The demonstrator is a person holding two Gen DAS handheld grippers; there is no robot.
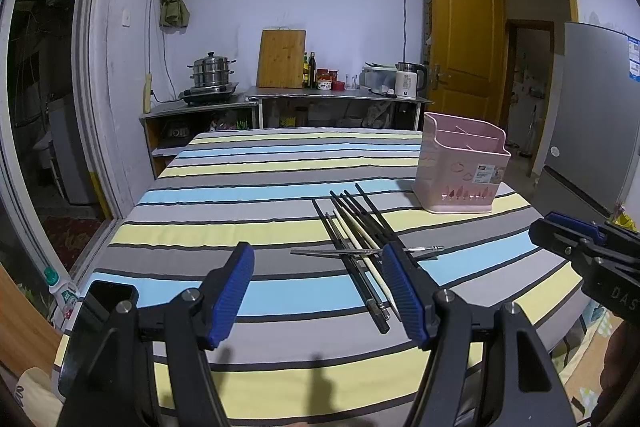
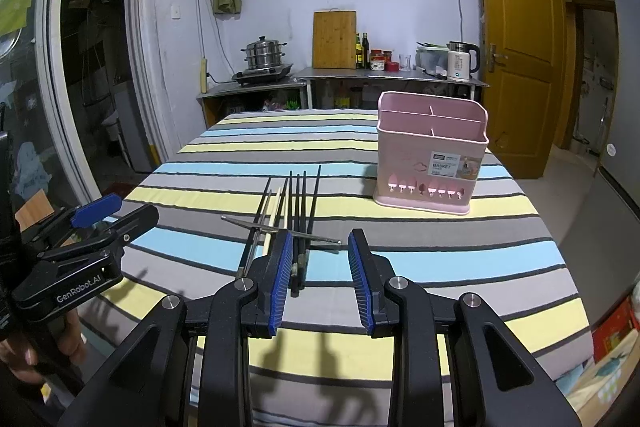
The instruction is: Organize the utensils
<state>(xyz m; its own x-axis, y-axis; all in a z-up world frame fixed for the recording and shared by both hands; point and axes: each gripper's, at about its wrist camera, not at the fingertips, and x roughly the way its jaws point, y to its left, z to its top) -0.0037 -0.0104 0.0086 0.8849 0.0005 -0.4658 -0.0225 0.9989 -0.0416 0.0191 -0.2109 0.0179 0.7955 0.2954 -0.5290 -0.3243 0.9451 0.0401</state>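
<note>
task barely begun: chopsticks [image 2: 294,223] piled at frame centre on striped tablecloth [image 2: 440,259], pink utensil basket [image 2: 432,155] right of centre looks empty; left gripper [image 1: 318,291] and right gripper [image 2: 318,277] both spread, holding nothing; all sorting left

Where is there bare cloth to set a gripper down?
Free: the striped cloth left of the chopsticks, and the far strip behind the pink basket. Crowded: the chopstick pile, with a metal utensil lying across it.
</note>
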